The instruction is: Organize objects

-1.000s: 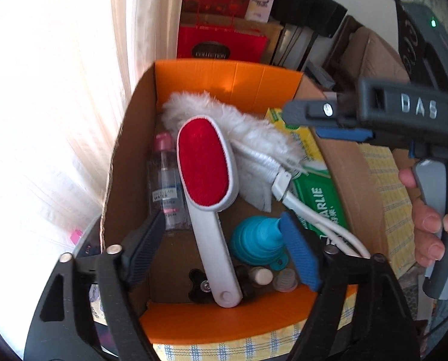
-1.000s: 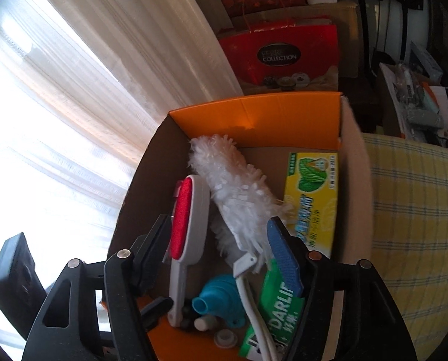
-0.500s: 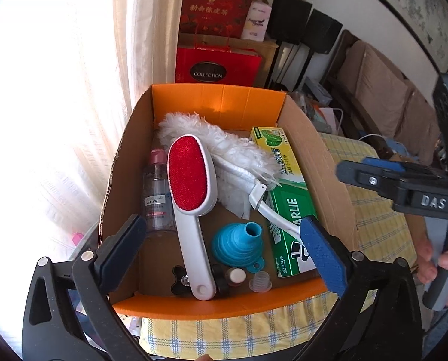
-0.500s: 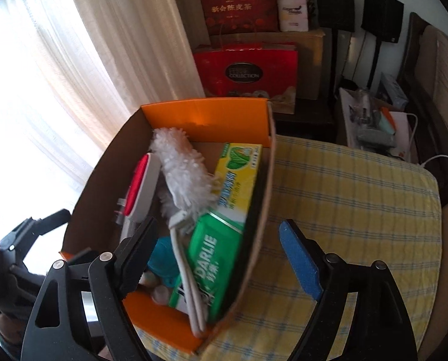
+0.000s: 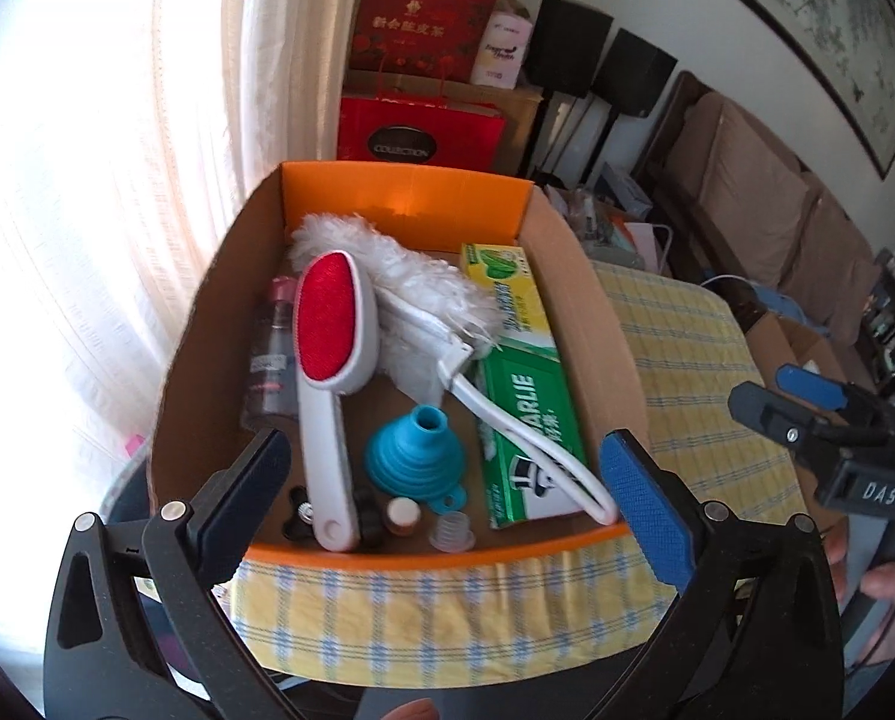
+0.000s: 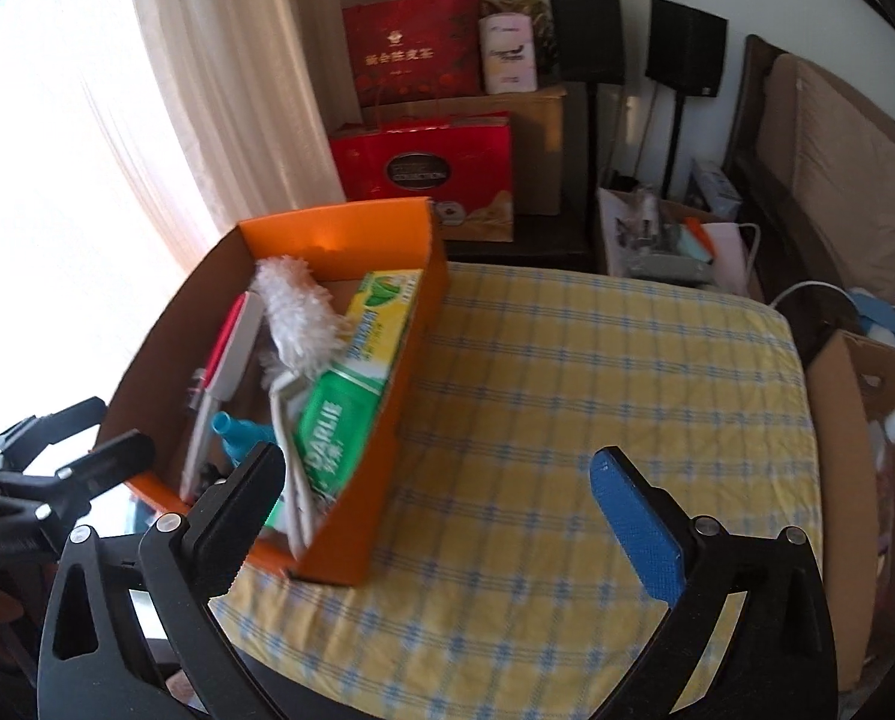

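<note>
Box [image 5: 597,324] at counter's [image 6: 567,420] left edge, already packed: brush [image 5: 333,360], duster [image 5: 399,282], funnel [image 5: 414,450], toothpaste [image 5: 525,420], bottle [image 5: 270,354]. I see nothing loose on cloth. Left tool [image 5: 447,498] released, empty; right tool [image 6: 435,498] released, empty. I judge packing near done.

Your left wrist camera looks down from close above the near rim of the cardboard box [image 5: 195,360], straight into it. Your right wrist camera sits to its right, facing the checked tablecloth [image 6: 567,420]. You see the box [image 6: 381,480] in both views.
</note>
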A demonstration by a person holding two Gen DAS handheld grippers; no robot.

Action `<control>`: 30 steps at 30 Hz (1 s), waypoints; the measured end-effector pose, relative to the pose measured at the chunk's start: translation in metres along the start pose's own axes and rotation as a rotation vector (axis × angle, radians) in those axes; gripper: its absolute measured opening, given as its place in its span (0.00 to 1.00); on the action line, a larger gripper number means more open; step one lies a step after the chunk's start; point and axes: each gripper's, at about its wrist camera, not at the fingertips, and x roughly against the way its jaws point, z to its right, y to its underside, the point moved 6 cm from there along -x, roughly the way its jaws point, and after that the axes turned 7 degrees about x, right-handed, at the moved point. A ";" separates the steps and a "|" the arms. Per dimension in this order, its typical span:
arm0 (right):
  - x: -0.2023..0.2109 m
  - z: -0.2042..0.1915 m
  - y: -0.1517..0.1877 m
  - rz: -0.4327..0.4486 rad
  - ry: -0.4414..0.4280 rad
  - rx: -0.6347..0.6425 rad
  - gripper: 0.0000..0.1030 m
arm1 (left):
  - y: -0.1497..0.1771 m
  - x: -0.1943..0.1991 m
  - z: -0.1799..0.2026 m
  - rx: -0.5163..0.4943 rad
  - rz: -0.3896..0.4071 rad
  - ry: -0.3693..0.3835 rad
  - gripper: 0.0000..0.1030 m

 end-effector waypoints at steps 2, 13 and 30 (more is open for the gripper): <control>0.005 0.003 0.006 0.004 0.014 -0.001 1.00 | 0.005 0.001 0.005 -0.007 -0.004 0.006 1.00; 0.032 0.018 0.039 0.026 0.050 -0.040 1.00 | 0.030 0.015 0.029 -0.043 0.007 0.016 1.00; 0.076 0.023 0.091 0.064 0.110 -0.070 1.00 | 0.068 0.052 0.057 -0.091 0.064 -0.001 1.00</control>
